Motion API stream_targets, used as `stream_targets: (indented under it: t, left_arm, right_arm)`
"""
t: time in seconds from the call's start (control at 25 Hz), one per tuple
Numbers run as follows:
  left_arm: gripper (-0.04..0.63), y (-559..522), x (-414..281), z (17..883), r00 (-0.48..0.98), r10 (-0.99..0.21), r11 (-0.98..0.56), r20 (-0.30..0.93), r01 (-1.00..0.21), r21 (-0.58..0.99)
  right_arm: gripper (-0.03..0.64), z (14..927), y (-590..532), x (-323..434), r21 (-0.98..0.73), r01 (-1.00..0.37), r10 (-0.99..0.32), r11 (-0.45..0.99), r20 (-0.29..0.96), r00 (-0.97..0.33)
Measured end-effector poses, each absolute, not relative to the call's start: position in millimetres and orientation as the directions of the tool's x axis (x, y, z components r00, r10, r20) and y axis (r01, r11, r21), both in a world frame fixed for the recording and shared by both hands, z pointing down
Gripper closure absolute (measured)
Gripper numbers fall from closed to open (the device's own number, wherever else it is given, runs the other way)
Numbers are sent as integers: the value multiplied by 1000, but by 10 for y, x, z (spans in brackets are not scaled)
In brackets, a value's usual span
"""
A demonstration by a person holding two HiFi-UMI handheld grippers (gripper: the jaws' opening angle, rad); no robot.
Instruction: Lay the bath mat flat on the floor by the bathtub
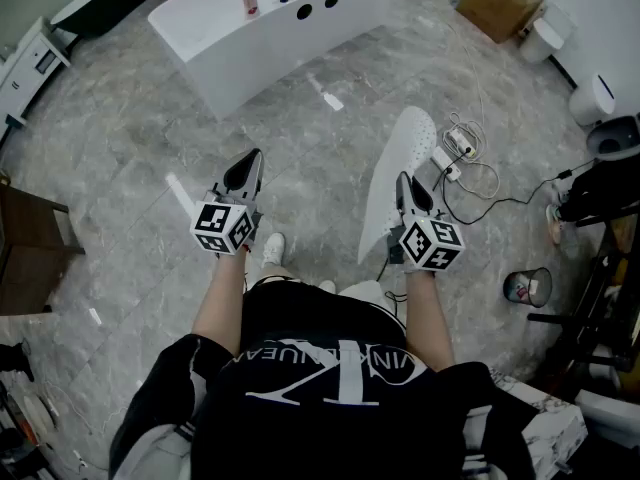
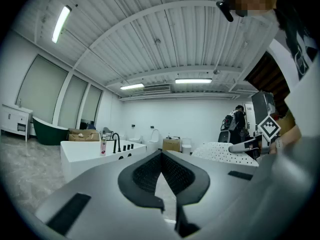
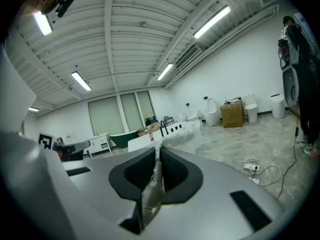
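Note:
The white perforated bath mat point(image 1: 395, 173) hangs in the air, held by one edge, stretching away from my right gripper point(image 1: 404, 182) toward the bathtub. That gripper is shut on the mat's edge point(image 3: 152, 181), which shows pinched between its jaws. My left gripper point(image 1: 246, 166) is held level to the left, shut with nothing in it point(image 2: 159, 156). The white bathtub point(image 1: 270, 23) stands ahead on the grey marble floor. From the left gripper view the mat point(image 2: 222, 151) and the right gripper point(image 2: 245, 145) show at the right.
A power strip with white and black cables point(image 1: 460, 153) lies on the floor right of the mat. A small bin point(image 1: 528, 286) and dark equipment point(image 1: 605, 193) stand at the right. A cardboard box point(image 1: 497, 0) is at the back right, a dark cabinet point(image 1: 25, 258) at the left.

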State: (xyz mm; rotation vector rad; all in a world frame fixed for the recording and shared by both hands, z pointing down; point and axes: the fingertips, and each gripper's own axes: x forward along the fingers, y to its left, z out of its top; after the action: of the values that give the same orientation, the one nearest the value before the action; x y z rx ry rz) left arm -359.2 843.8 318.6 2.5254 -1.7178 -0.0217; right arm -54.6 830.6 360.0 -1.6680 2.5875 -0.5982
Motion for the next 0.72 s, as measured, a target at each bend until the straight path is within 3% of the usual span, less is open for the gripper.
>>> stream_targets:
  t: [0.72]
  left_arm:
    - [581,8142,-3396,3122,381,-924,-376,33,-922,94]
  right_arm:
    - [578,3564,7857,-434,-304,-871,-874,385,184,-450]
